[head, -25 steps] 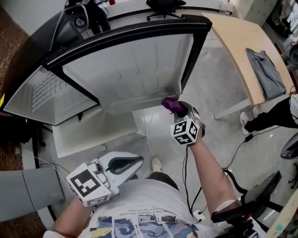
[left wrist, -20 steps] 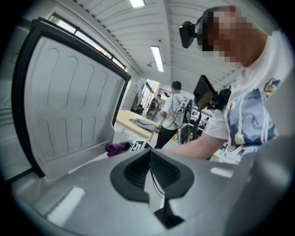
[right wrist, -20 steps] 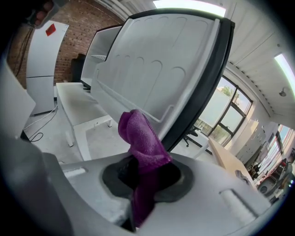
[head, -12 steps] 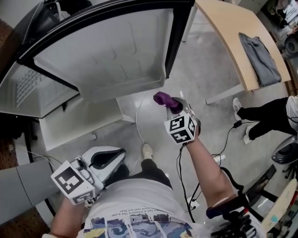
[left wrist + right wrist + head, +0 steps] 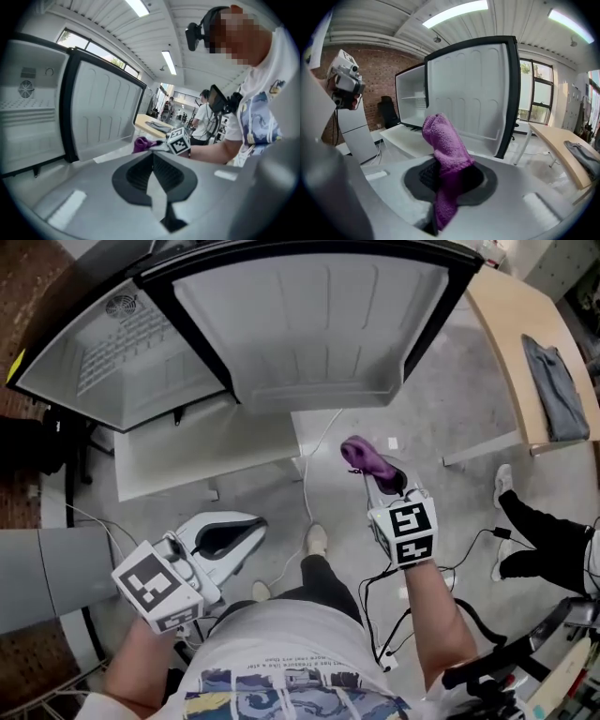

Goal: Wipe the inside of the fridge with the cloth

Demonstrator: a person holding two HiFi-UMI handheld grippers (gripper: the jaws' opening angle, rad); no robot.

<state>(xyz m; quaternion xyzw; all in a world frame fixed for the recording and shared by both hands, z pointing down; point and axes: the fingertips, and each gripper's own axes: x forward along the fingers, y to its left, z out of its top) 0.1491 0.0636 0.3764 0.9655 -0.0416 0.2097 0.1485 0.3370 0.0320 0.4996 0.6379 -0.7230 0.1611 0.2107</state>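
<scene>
Centre right, the right gripper [image 5: 382,482] clamps its fingers on the cloth [image 5: 362,455], held toward the open fridge [image 5: 112,352] at upper left, ready to wipe; left gripper [image 5: 239,538] idles lower left, fingers together, empty

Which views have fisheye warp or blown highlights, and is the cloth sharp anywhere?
Head view: evenly lit and sharp, though the fridge door edges bow. Left gripper view: heavy fisheye with dark vignetted corners. Right gripper view: same warp, cloth crisp down to its weave, ceiling light blown out.
</scene>
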